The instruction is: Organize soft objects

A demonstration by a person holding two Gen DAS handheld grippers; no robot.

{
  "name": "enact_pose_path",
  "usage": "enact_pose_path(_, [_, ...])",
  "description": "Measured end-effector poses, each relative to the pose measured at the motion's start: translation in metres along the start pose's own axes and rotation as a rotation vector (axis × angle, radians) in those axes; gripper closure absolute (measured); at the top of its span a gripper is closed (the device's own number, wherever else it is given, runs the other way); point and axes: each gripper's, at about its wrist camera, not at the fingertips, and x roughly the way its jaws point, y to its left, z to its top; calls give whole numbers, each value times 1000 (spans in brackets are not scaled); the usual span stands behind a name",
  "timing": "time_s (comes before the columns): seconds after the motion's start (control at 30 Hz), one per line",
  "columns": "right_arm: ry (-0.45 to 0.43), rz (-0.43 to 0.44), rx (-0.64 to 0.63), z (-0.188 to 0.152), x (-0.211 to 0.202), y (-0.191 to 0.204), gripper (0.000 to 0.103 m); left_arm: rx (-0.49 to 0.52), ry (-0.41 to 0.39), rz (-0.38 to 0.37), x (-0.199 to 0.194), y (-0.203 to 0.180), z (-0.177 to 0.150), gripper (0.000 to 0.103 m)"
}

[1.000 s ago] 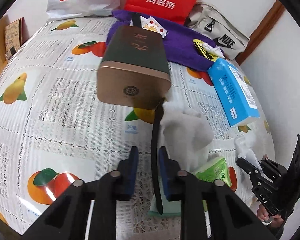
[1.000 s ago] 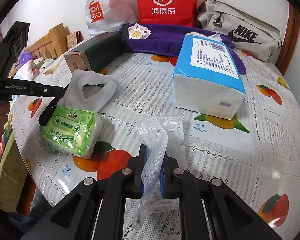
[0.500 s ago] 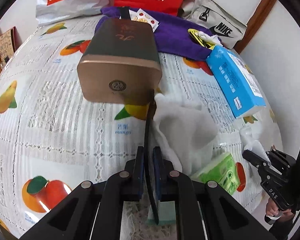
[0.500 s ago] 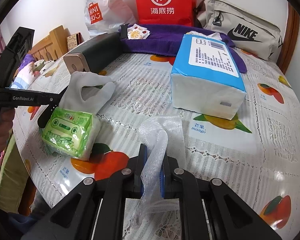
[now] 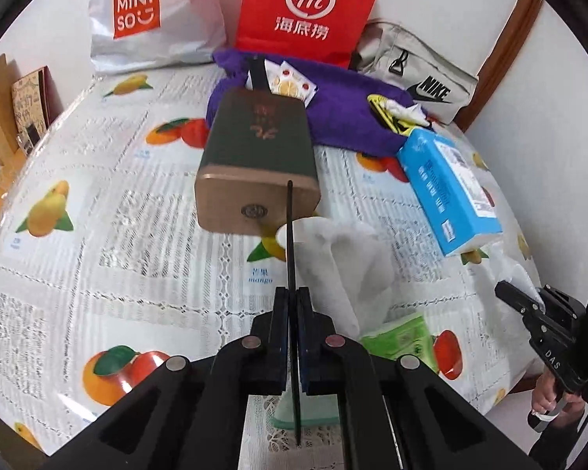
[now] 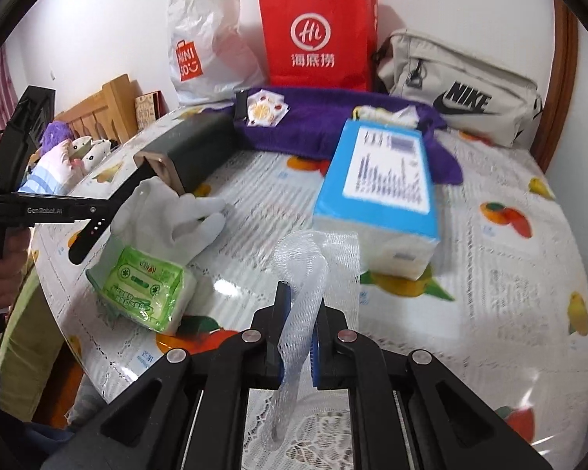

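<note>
At the near edge of a fruit-print tabletop (image 6: 490,274), the right tongs (image 6: 298,337) are clenched on a strip of white foam netting (image 6: 298,313), which loops up between the blue pads (image 6: 314,356); the left tongs (image 5: 293,337) are pinched tight on a thin black strap (image 5: 290,243) standing edge-on between them; just beyond, a green tissue packet (image 6: 147,290) lies touching a crumpled white cloth (image 6: 168,215); a blue tissue pack (image 6: 380,188) sits right of centre; a dark green and gold box (image 5: 254,156) rests mid-table, its far end against a purple towel (image 5: 345,117); at the back wall stand a white Miniso bag (image 5: 145,19), a red paper bag (image 5: 313,11) and a grey Nike bag (image 6: 458,90).
</note>
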Motion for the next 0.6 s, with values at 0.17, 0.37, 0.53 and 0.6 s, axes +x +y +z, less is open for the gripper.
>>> enact_pose_path(0.17, [-23,5,6,9,-12,-3,94,-39,-10,-50,-11,6,5,98])
enact_pose_path(0.37, [-20,4,-12,14,-15,0,94,-56,-6,-46,-16,10,8,98])
enact_pose_path(0.53, [-9,8,-9,15,-12,2,94,-50,-7,-36,-16,16,10,98])
enact_pose_path(0.6, [-5,12,-11,15,-11,3,94,-56,17,3,-8,19,9,98])
